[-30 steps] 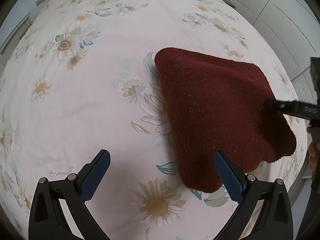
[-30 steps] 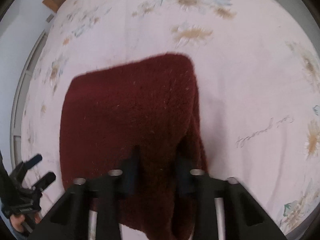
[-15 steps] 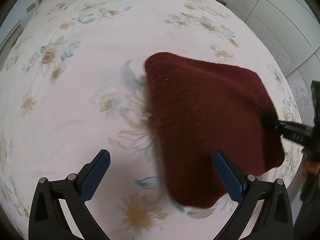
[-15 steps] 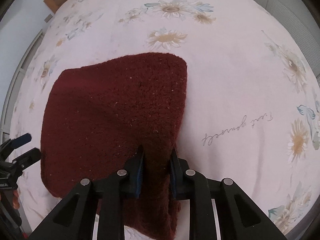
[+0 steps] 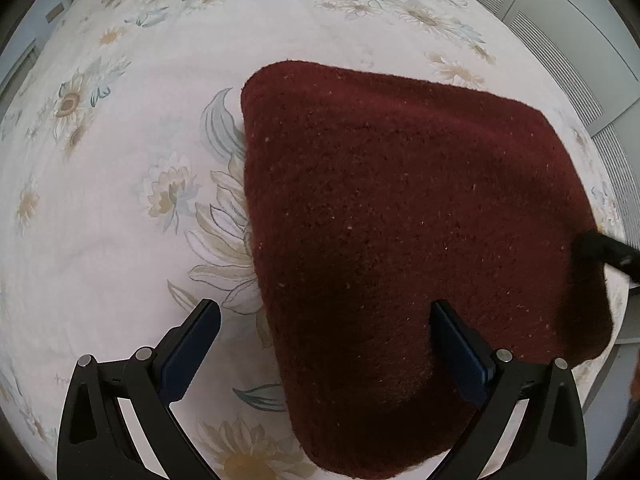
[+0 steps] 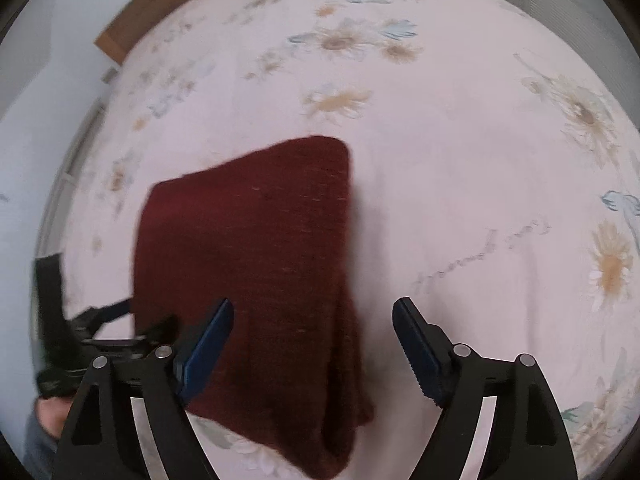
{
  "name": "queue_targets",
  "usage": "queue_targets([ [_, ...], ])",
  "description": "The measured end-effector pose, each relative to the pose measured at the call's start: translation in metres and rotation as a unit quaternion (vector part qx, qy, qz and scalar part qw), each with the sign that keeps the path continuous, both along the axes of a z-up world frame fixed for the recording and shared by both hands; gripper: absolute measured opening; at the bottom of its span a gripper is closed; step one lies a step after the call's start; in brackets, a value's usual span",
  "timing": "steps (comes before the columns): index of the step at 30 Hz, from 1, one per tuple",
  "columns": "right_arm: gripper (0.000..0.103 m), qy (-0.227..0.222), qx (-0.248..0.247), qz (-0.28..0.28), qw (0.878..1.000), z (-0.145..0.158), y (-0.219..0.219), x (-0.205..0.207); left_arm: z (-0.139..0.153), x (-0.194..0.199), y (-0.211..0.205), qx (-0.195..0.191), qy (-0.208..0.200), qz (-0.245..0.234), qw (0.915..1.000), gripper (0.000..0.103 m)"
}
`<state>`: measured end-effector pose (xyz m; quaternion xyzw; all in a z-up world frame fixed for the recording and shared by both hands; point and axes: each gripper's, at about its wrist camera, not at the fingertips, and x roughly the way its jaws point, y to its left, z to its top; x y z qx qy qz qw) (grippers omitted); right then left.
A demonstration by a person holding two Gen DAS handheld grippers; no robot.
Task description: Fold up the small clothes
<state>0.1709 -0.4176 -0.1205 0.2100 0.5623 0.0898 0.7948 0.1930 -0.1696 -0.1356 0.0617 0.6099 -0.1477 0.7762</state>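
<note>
A dark red knitted garment point(image 5: 400, 220) lies folded on the floral bedsheet point(image 5: 120, 220). My left gripper point(image 5: 324, 312) hangs open just above its near left edge, with one blue pad over the sheet and the other over the knit. In the right wrist view the garment point(image 6: 248, 248) has a thick folded edge running between the fingers of my right gripper point(image 6: 314, 306). Its jaws are opening and the pads stand clear of the cloth. The left gripper point(image 6: 100, 332) shows at the garment's left side. A dark tip of the right gripper point(image 5: 604, 252) reaches the cloth's right edge.
The pale sheet point(image 6: 480, 160) with printed daisies spreads far beyond the garment. A wooden headboard point(image 6: 116, 40) stands at the far end. White cabinet doors point(image 5: 580, 20) line the bed's right side. A person's hand point(image 6: 44, 416) holds the left gripper.
The right gripper, shut on the garment's folded edge before, has spread its jaws and let go. The left gripper has sunk closer, over the garment's near left edge.
</note>
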Motion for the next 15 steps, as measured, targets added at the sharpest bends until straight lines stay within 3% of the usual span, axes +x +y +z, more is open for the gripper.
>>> queue_targets([
  [3,0.102,0.007,-0.013,0.025,1.0,-0.012,0.015,0.002,-0.006,-0.001,0.002,-0.008,0.004,0.01,0.9999,0.103],
  [7,0.102,0.028,-0.023,0.031,0.999,-0.043,0.024,0.004,-0.011,-0.005,0.005,-0.018,-0.004,0.017,0.9997,0.103],
  [13,0.102,0.032,0.035,0.017,0.999,-0.073,0.024,0.004,-0.019,-0.005,0.011,-0.038,-0.003,0.025,0.999,0.103],
  [15,0.102,0.036,0.033,0.02,0.999,-0.074,0.026,0.005,-0.022,-0.005,0.011,-0.042,-0.005,0.024,0.9988,0.103],
])
